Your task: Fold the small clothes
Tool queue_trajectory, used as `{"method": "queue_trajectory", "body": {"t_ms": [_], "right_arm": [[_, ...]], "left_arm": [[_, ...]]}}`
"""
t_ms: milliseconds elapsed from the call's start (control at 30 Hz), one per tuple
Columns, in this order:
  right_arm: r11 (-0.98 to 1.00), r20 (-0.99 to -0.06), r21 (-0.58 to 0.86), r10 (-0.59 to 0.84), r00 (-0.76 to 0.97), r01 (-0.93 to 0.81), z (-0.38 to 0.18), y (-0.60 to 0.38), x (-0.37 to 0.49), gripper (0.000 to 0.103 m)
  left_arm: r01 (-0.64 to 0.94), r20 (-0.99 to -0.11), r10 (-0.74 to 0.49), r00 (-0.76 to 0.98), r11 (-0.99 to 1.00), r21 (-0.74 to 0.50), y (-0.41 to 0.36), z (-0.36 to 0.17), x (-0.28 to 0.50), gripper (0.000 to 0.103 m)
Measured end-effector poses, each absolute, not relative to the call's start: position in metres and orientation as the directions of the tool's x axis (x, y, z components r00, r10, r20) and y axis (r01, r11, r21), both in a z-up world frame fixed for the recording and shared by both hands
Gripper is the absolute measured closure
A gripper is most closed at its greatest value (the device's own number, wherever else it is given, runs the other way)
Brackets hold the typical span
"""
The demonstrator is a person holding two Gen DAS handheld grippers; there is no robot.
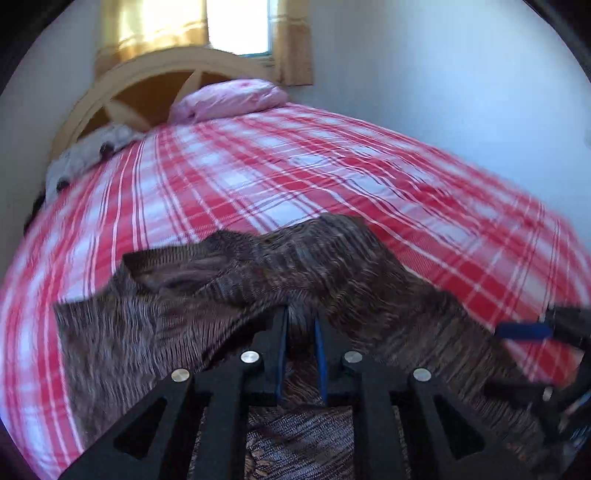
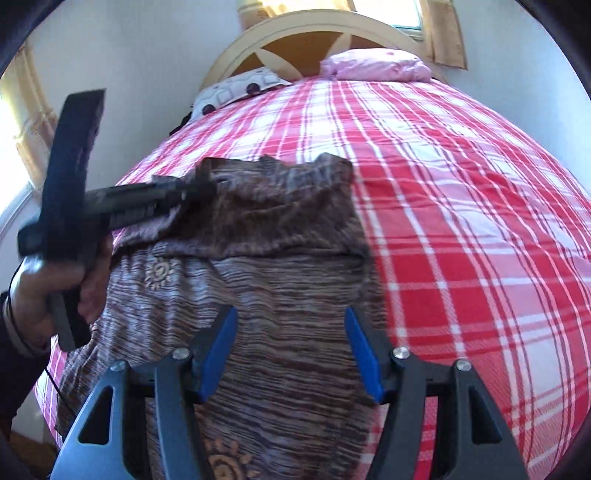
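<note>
A brown streaked garment point(image 2: 273, 280) with sun prints lies on the red plaid bed point(image 2: 461, 206), its far part folded back over itself. My left gripper point(image 1: 301, 317) is shut on a fold of the brown garment point(image 1: 229, 295) and lifts it above the bed. In the right wrist view the left gripper point(image 2: 201, 192) reaches in from the left at the garment's far left edge. My right gripper point(image 2: 290, 350) is open, its blue pads point(image 2: 218, 354) hovering over the garment's near part. It also shows at the right edge of the left wrist view point(image 1: 524, 330).
A pink pillow point(image 2: 376, 66) and a patterned grey pillow point(image 2: 240, 88) lie by the wooden headboard point(image 2: 306, 37). A white wall runs along the bed's right side. Curtained windows point(image 1: 155, 22) stand behind the headboard and at the left.
</note>
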State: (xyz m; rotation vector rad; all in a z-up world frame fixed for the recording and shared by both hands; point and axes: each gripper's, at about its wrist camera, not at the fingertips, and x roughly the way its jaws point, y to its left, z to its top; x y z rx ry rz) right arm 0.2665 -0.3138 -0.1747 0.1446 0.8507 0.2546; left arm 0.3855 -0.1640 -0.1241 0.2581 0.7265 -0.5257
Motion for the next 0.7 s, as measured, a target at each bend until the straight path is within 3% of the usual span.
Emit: {"method": "queue_trajectory", "body": {"t_ms": [33, 100, 133, 167, 300, 433, 533, 633, 700], "right_arm": [[0.961, -0.724, 0.231, 0.275, 0.633, -0.153, -0.174, -0.317, 0.267, 0.035], [0.962, -0.723, 0.236, 0.267, 0.638, -0.135, -0.172, -0.321, 0.269, 0.028], [0.963, -0.723, 0.236, 0.264, 0.639, -0.13, -0.171, -0.321, 0.269, 0.027], [0.963, -0.723, 0.234, 0.264, 0.638, -0.132, -0.169, -0.32, 0.271, 0.027], [0.96, -0.721, 0.234, 0.277, 0.636, -0.153, -0.159, -0.311, 0.278, 0.027], [0.963, -0.724, 0.193, 0.271, 0.635, -0.19, -0.147, -0.289, 0.291, 0.027], [0.956, -0.729, 0.171, 0.286, 0.622, -0.239, -0.139, -0.258, 0.312, 0.027], [0.945, -0.751, 0.106, 0.28, 0.598, -0.309, -0.143, -0.219, 0.336, 0.028], [0.938, -0.765, 0.042, 0.252, 0.593, -0.344, -0.149, -0.189, 0.351, 0.03]], "left_arm": [[0.555, -0.673, -0.366, 0.642, 0.828, 0.08, -0.166, -0.12, 0.377, 0.088], [0.566, -0.649, -0.371, 0.664, 0.816, 0.113, -0.163, -0.112, 0.368, 0.062], [0.56, -0.633, -0.371, 0.679, 0.82, 0.12, -0.157, -0.108, 0.365, 0.034], [0.542, -0.599, -0.375, 0.708, 0.832, 0.12, -0.148, -0.102, 0.36, 0.029], [0.462, -0.531, -0.377, 0.759, 0.886, 0.032, -0.088, -0.088, 0.356, 0.029], [0.278, -0.507, -0.205, 0.837, 0.958, 0.073, -0.022, -0.104, 0.357, 0.029], [0.154, -0.559, -0.081, 0.825, 0.984, 0.085, 0.018, -0.131, 0.371, 0.029], [0.126, -0.623, -0.097, 0.776, 0.992, 0.004, 0.044, -0.153, 0.385, 0.029], [0.081, -0.67, -0.042, 0.741, 0.996, 0.028, 0.051, -0.167, 0.395, 0.029]]}}
